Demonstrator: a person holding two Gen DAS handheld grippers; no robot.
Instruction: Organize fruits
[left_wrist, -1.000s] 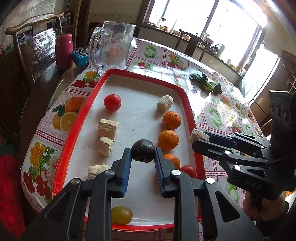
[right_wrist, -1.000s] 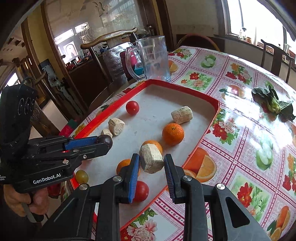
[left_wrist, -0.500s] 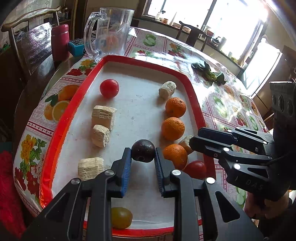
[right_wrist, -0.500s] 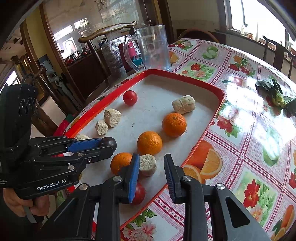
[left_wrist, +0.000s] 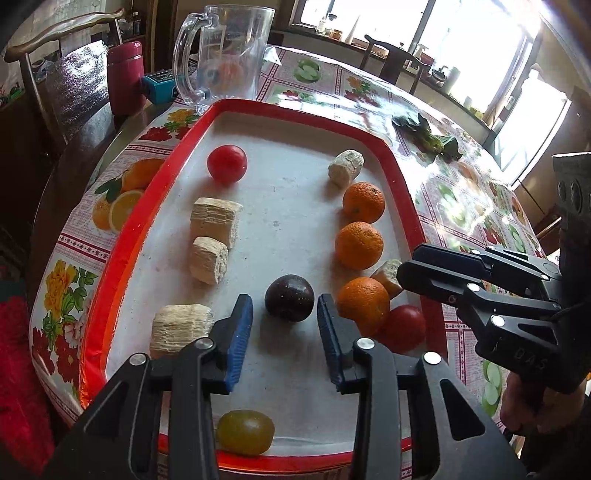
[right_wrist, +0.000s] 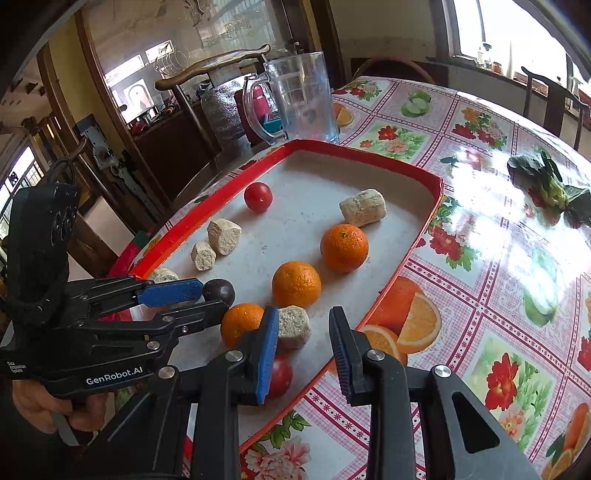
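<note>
A red-rimmed tray holds the fruit. A dark plum lies on the tray between the pads of my open left gripper, not touching them. Three oranges line the tray's right side, with a red tomato at the near end and another far left. A green grape-like fruit lies near the front rim. My right gripper is open above the tray's near rim, with a beige chunk resting on the tray just ahead of its left pad.
Several beige chunks lie along the tray's left side and one at the far right. A glass pitcher, a red flask and a blue box stand behind the tray. Green leaves lie on the tablecloth.
My left gripper has opened and the plum now rests on the tray. My right gripper has lowered the beige chunk, let it go beside the nearest orange, and opened.
</note>
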